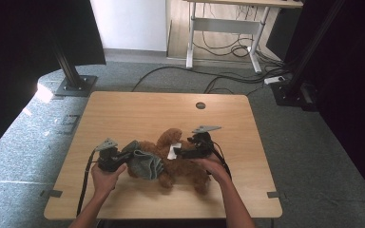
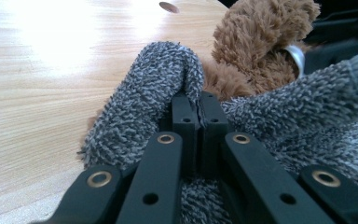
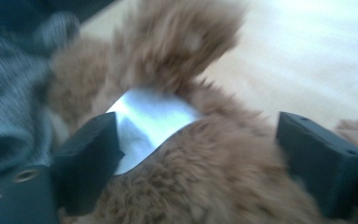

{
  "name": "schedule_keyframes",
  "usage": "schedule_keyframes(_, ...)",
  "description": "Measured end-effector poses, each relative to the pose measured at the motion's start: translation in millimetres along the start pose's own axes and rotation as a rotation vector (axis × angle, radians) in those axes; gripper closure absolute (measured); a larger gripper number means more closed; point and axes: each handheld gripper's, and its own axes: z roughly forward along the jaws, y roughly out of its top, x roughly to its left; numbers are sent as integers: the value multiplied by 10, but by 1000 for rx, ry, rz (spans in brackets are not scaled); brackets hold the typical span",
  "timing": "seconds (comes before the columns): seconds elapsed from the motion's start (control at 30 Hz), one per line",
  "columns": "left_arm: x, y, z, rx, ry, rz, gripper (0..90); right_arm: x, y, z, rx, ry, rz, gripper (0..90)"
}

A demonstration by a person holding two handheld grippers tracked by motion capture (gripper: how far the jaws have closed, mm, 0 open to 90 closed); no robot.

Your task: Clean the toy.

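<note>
Right now a brown plush toy (image 1: 180,164) lies on its back approx. mid-table on the wooden table (image 1: 123,114), w/ a grey knitted garment (image 1: 145,164) bunched over its left-hand end in the high view. The left gripper (image 1: 123,154) sits low at the toy's left side, held in the person's left hand (image 1: 105,179); in the left gripper view its jaws are pressed together w/ a fold of the grey knit (image 2: 168,79) pinched between the pads, the fabric arching up over the tips and spreading down both sides of the claw. Brown fur (image 2: 261,42) rises just behind the knit there, plus a bit of white tag. The right gripper (image 1: 183,153) is over the toy's middle, pointing left toward the garment, w/ the right hand (image 1: 211,166) resting by the toy's lower body. In the right gripper view (blurred) its jaws stand wide apart, nothing clamped: fur (image 3: 205,186) lies between them and a white label (image 3: 149,116) sits just beside the left jaw, partly behind it; whether that jaw touches the label can't be told. The grey knit (image 3: 14,107) shows at far left of that view. The table has a small round hole (image 1: 200,105) near its far edge, well apart from the toy.
</note>
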Motion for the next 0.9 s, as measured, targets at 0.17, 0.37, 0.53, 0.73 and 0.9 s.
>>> schedule_keyframes(0.17,1,-4,-29,2,-29,-24,876,11,-98,61,33,8,-4,259)
schedule_keyframes(0.37,-33,89,-121,-6,-101,-76,869,167,-368,-90,-70,2,-87,481)
schedule_keyframes(0.53,-214,296,-116,-10,-170,-62,868,309,-585,-181,-154,-32,-133,506)
schedule_keyframes(0.73,-519,545,81,2,-204,-1,867,408,-722,-216,-209,-62,-167,507)
schedule_keyframes(0.9,-612,541,415,109,-174,16,862,409,-729,-224,-211,-60,-168,502)
